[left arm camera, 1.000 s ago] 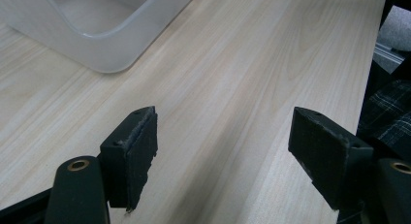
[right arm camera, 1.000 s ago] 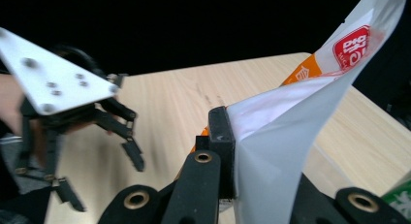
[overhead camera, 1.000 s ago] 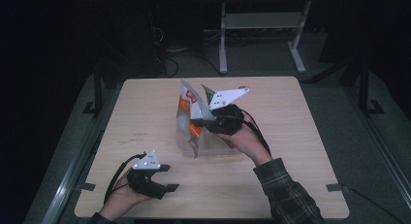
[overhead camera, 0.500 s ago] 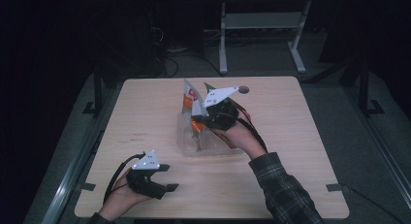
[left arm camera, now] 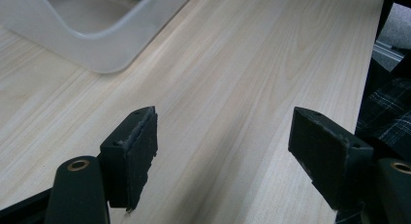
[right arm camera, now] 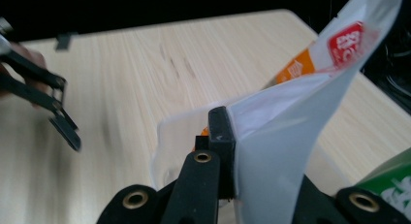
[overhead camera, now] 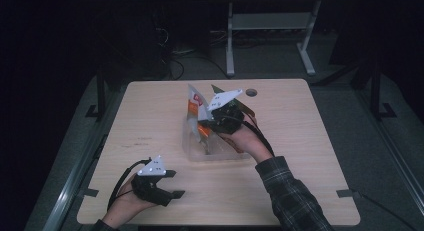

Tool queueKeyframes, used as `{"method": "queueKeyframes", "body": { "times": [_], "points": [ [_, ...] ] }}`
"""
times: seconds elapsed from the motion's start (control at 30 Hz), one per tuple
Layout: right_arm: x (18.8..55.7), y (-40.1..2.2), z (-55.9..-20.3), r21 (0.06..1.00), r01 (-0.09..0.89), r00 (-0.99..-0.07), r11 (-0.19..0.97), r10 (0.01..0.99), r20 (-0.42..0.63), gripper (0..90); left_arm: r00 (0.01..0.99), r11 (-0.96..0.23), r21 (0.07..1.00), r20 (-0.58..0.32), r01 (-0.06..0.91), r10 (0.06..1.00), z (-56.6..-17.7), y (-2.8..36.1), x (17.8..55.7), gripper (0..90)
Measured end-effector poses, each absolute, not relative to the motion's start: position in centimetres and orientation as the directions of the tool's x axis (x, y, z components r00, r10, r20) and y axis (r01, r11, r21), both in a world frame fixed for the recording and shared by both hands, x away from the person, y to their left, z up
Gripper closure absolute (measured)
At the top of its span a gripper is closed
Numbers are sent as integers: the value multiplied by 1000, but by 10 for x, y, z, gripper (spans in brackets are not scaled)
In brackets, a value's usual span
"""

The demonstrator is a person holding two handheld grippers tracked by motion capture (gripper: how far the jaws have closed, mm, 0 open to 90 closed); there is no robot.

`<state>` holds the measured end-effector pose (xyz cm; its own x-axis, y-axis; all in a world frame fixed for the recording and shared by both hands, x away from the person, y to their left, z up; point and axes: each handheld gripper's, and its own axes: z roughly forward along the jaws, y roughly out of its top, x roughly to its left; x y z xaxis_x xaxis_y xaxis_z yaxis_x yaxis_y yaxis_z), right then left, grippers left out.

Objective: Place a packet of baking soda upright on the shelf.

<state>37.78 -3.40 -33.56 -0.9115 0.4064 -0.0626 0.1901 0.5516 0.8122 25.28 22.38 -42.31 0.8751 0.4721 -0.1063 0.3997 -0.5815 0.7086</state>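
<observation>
White pouch [overhead camera: 192, 103] in right gripper [overhead camera: 212, 122], above bin [overhead camera: 192, 150]

Left tongs [overhead camera: 172, 183] agape and idle — right tongs [overhead camera: 207, 128] clamped tight.

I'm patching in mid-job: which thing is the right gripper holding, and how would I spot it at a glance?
Start at the wooden table and find the clear plastic bin near its middle. Over that bin, the right gripper is shut on a white snack pouch. The pouch stands out by its orange band and red logo; the packet beside it is green.
</observation>
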Motion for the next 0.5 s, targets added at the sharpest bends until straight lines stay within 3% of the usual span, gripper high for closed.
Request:
{"method": "queueKeyframes", "body": {
  "times": [0.23,0.5],
  "points": [
    [380,-32,-354,804,212,-910,555,413,-45,893,873,-583,703,-113,407,474,-424,224,253,254],
    [376,-36,-350,816,236,-895,528,445,-28,736,875,-586,702,-113,406,470,-424,223,253,255]
  ]
}}
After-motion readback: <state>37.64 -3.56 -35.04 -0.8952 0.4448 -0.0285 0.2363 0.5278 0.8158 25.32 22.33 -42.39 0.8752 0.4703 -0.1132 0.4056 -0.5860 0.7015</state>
